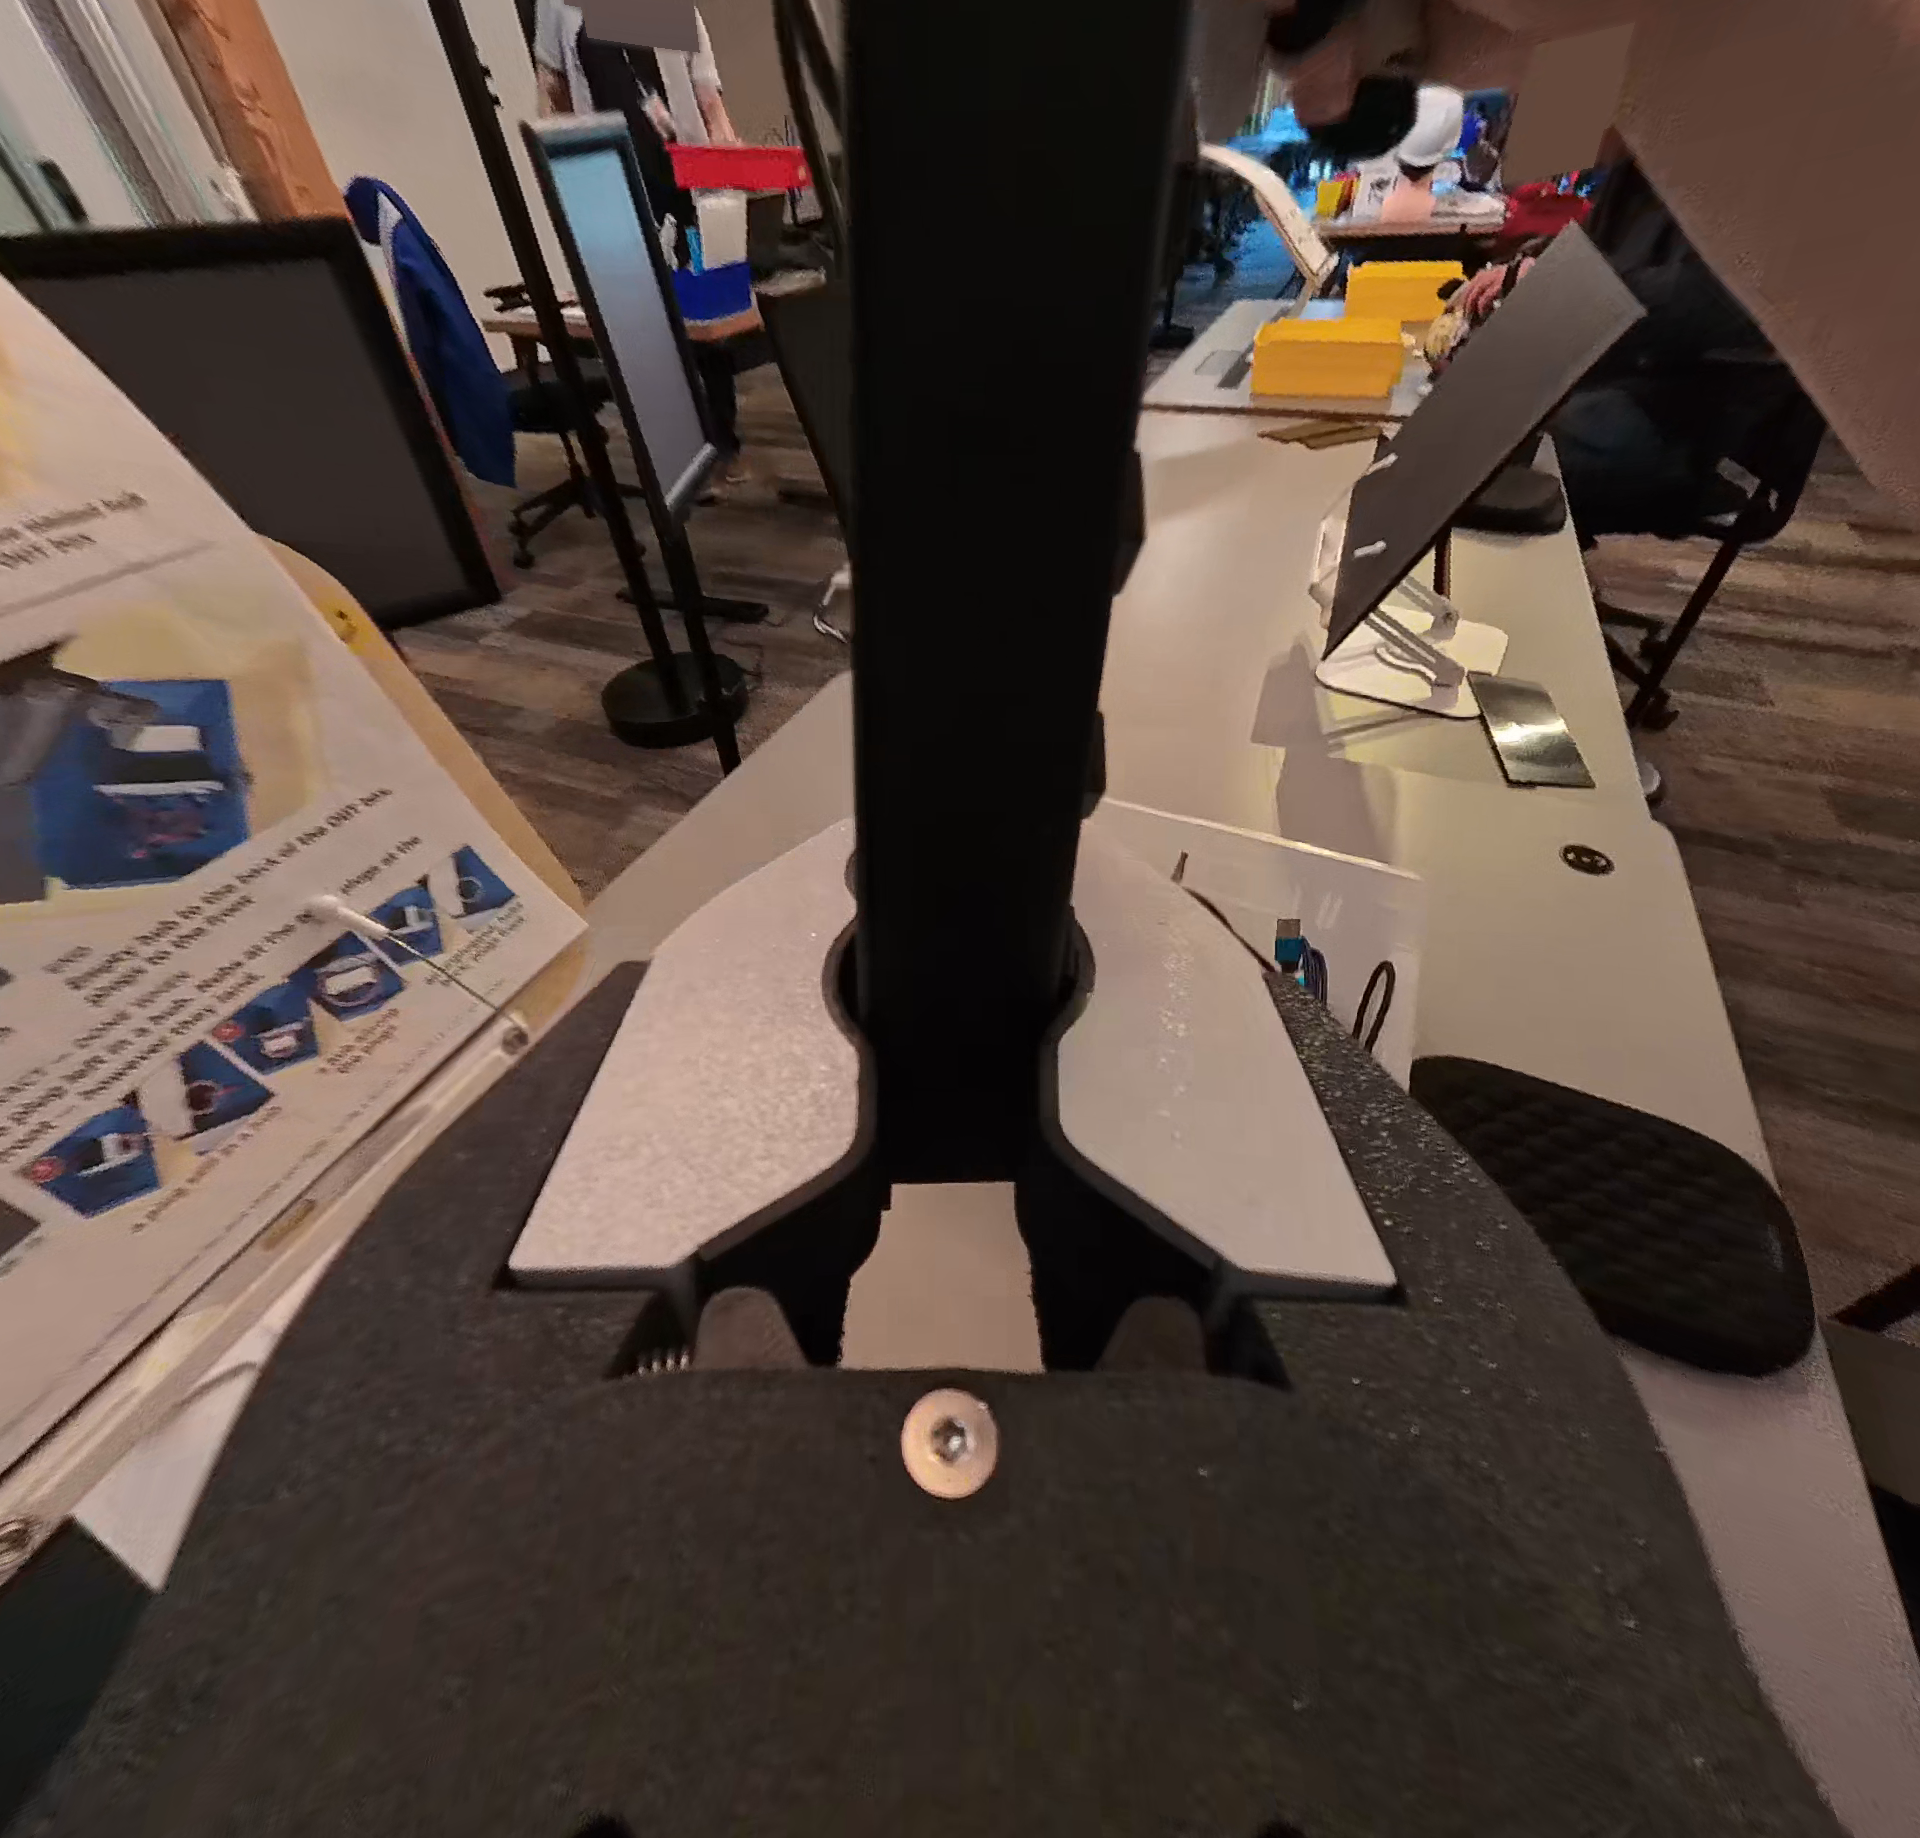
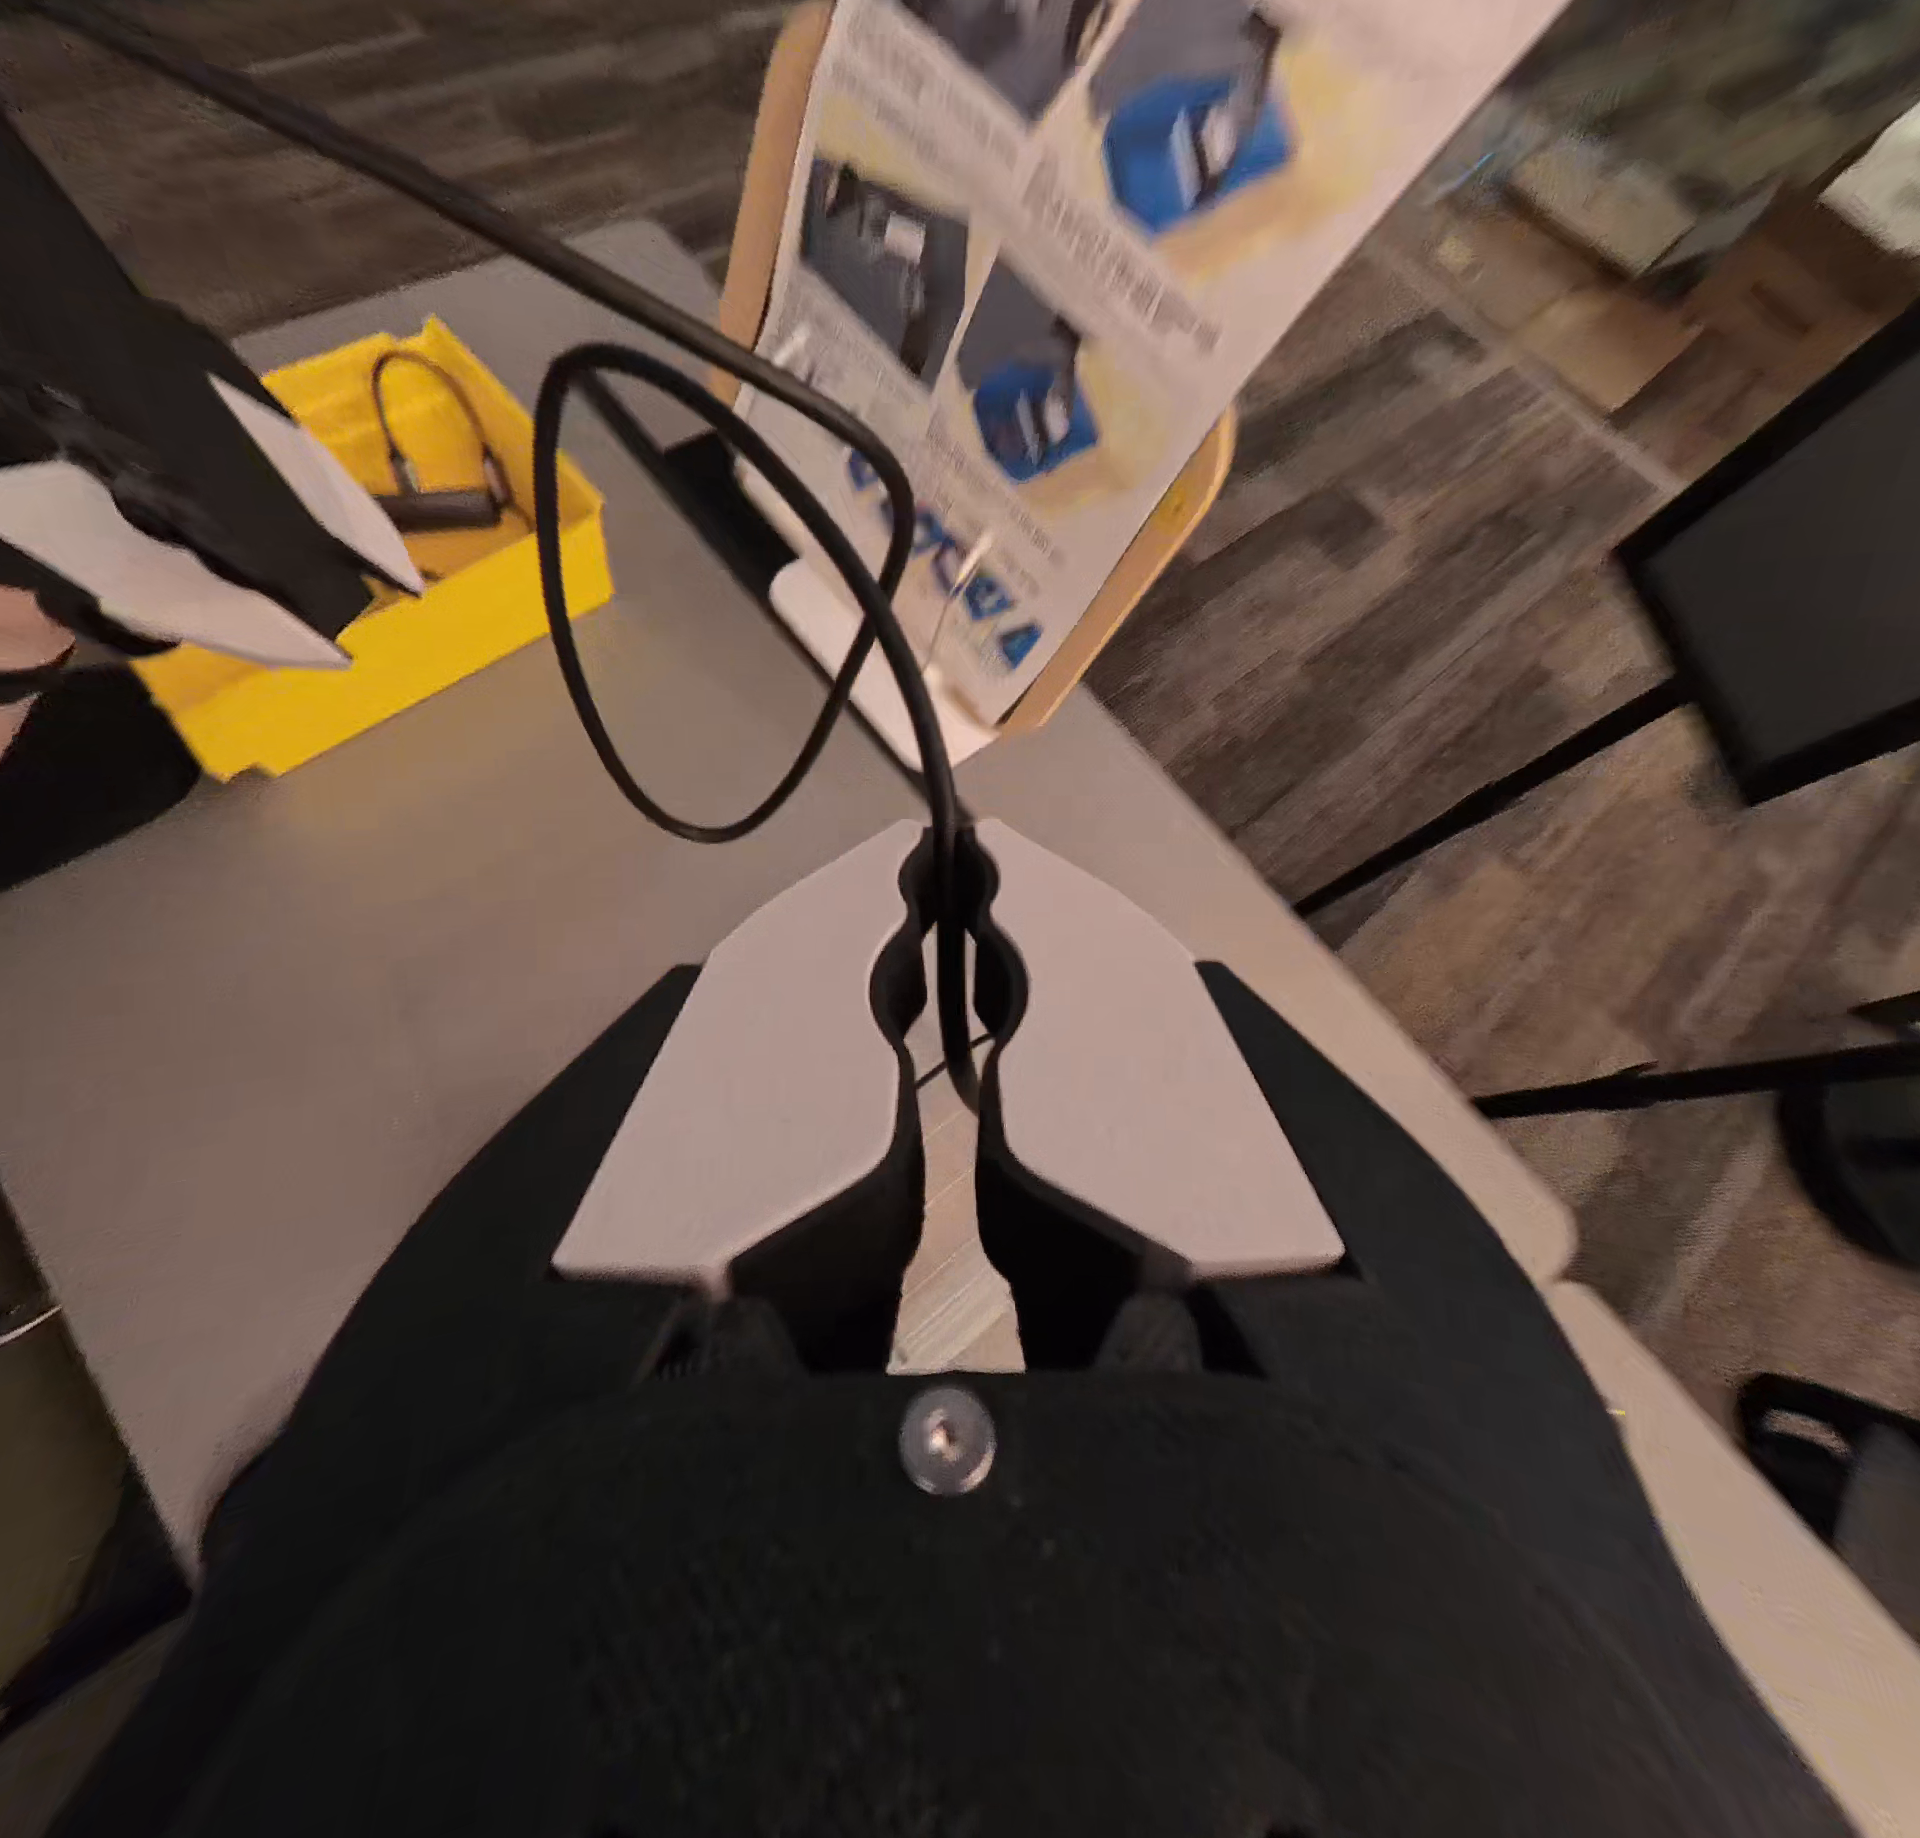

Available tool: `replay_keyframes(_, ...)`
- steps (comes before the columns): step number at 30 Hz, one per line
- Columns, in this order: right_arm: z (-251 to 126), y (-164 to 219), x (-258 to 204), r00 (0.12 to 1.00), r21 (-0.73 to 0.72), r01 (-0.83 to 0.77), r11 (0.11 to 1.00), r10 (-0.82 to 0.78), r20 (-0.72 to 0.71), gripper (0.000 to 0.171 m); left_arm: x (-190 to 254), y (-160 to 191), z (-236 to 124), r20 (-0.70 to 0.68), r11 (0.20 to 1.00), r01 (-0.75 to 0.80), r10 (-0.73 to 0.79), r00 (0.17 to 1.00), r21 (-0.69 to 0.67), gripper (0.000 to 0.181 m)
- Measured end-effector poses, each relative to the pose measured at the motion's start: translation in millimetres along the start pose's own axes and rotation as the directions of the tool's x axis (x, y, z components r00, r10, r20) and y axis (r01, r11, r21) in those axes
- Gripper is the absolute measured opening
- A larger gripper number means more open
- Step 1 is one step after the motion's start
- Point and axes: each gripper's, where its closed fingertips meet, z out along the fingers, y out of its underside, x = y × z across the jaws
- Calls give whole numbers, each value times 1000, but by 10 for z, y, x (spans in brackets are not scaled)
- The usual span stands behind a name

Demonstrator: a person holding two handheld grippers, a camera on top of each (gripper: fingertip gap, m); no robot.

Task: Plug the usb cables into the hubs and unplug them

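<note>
Right claw (image 2: 951, 853), foreground of the right wrist view: clenched on a thin black usb cable (image 2: 938, 770), which passes between the fingertips, rises in a loose loop above the counter (image 2: 312, 957) and runs off toward the upper left. Its plug is not seen. Left claw (image 1: 966, 905), foreground of the left wrist view: clenched on a long, flat black hub (image 1: 997, 438), held clear of the counter and pointing away from the camera. Behind, a yellow tray (image 2: 416, 666) holds a second small hub with a short cable; a printed instruction sheet (image 2: 1039, 334) stands at the counter's edge.

Handling, as judged: the cable is light and limp, so it will sag and swing and cannot be steered from mid-length; grip belongs on the stiff moulded plug housing, close behind the metal tip. The hub looks rigid and light, with smooth faces that may slip, so it is best pinched across its flat sides near the ports, to resist the push of insertion and the pull of removal
</note>
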Motion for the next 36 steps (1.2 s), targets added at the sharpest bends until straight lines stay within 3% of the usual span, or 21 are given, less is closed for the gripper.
replay_keyframes(4, 369, 743, -8, 983, -55, -118, 991, 125, 131, 5, 51, 221, 188, -15, 999, 9, -9, 1000, -32, 26)
replay_keyframes(10, 802, 1562, -172, 890, -65, -319, 946, 322, 322, 4, 155, 494, 446, -55, 997, 49, -52, 997, -63, 27)
replay_keyframes(17, 1114, 2048, -677, 714, -180, -417, 891, 443, 541, 5, 198, 532, 536, -74, 995, 74, -79, 994, -66, 27)
replay_keyframes(21, 1432, 2534, -478, 888, -300, -268, 915, 355, 291, 5, 180, 640, 569, -62, 991, 48, -56, 996, -125, 27)
replay_keyframes(23, 1546, 2721, -374, 917, -356, -262, 897, 347, 199, 8, 197, 727, 625, -65, 986, 48, -59, 996, -159, 27)
replay_keyframes(28, 1489, 2867, -762, 809, -445, -277, 852, 457, 371, 18, 284, 814, 702, -94, 984, 50, -67, 993, -169, 26)
replay_keyframes(33, 1461, 2967, -704, 867, -407, -258, 876, 396, 302, 19, 350, 845, 700, -143, 981, 45, -73, 987, -189, 26)
replay_keyframes(36, 1418, 2837, -627, 891, -338, -256, 905, 357, 281, 31, 366, 913, 718, -146, 976, 23, -56, 988, -218, 26)
